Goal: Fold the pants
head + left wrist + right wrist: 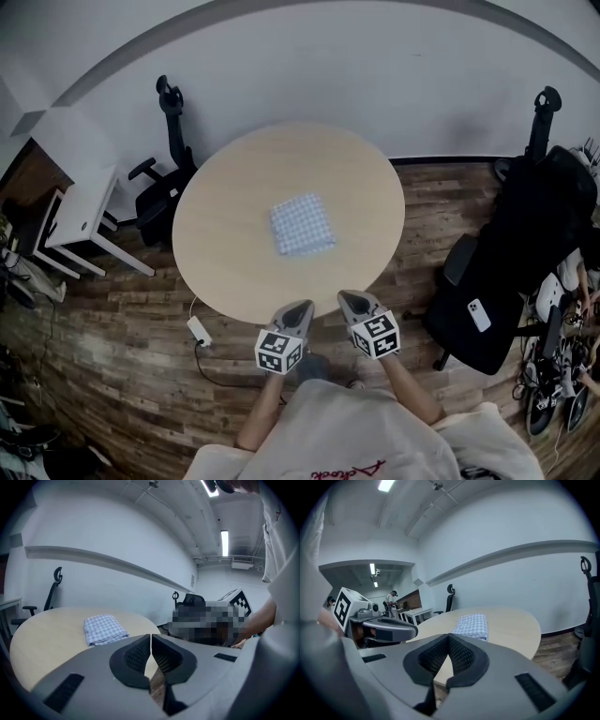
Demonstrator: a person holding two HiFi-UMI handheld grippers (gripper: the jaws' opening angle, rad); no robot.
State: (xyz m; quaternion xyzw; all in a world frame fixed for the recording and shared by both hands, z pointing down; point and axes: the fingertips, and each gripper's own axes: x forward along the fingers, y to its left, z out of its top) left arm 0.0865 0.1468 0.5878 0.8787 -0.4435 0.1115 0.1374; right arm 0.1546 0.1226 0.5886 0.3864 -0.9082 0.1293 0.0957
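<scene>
Pants (302,225) are in neither grip. The left gripper (300,311) and right gripper (351,302) each have their jaws pressed together on nothing. They hover side by side at lower centre, just off the near edge of the round table (225,267). The checked cloth lies mid-table as a compact folded square, well apart from them, so the folding looks finished.

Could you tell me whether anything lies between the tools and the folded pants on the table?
Nothing visible does: only bare table separates the left tool and right tool, both shut and empty at its near edge, from the pants.
</scene>
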